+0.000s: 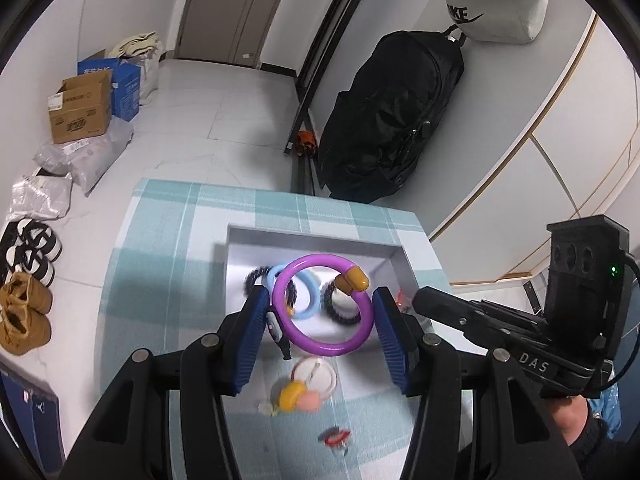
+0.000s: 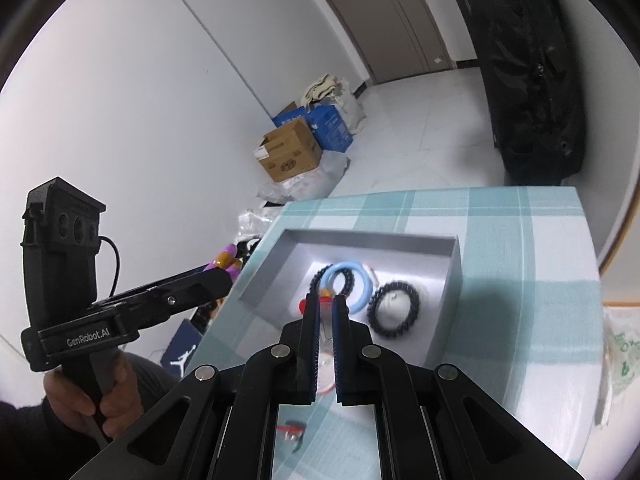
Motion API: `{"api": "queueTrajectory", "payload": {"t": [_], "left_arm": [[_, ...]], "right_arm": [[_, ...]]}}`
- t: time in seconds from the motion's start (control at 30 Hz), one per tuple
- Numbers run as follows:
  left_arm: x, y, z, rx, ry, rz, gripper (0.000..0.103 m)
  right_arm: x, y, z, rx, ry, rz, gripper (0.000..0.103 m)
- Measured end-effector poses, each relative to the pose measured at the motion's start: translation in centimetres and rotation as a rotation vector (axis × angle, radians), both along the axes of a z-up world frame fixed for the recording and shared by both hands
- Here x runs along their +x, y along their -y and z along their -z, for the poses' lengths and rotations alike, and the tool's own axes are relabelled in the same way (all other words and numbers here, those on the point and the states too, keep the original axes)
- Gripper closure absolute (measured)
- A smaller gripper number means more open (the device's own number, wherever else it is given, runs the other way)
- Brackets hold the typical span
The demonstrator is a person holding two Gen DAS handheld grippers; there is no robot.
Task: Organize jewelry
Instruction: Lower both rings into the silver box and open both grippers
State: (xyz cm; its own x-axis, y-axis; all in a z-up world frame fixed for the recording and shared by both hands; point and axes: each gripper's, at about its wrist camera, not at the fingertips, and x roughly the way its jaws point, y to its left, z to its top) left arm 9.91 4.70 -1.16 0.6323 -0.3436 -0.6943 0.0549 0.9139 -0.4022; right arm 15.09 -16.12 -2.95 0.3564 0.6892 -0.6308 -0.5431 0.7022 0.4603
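Note:
My left gripper (image 1: 320,316) is shut on a purple ring bracelet (image 1: 324,346) with an orange bead, held above the near edge of the grey tray (image 1: 308,240). The tray holds a light blue ring (image 1: 310,308) and two black beaded bracelets (image 1: 340,314). My right gripper (image 2: 329,304) is nearly shut on a clear bracelet with a red bead (image 2: 303,305), held over the tray's near side (image 2: 260,300). The blue ring (image 2: 362,284) and a black beaded bracelet (image 2: 394,316) lie in the tray. More jewelry (image 1: 304,390) lies on the checked cloth below my left gripper.
A small red item (image 1: 335,436) lies on the teal checked tablecloth (image 1: 160,260). A black backpack (image 1: 392,120) stands behind the table. Boxes (image 1: 80,108), bags and shoes (image 1: 24,312) line the floor at left. A plastic bag (image 2: 618,360) lies at the table's right.

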Motion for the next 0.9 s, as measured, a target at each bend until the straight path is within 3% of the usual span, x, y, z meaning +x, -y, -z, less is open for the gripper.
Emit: {"api": "queueTrajectory", "payload": {"t": [0.33,0.9], "left_arm": [[3.3,0.3,2.6,0.021,-0.068,0.046,0.055],[5.0,1.3,4.4,0.036,-0.120,0.082,0.055]], "right_arm": [[3.7,-1.0,1.3,0.007,-0.019,-0.015,0.098],[4.5,-0.6,3.1,-0.002,-0.043,-0.026,0.098]]}}
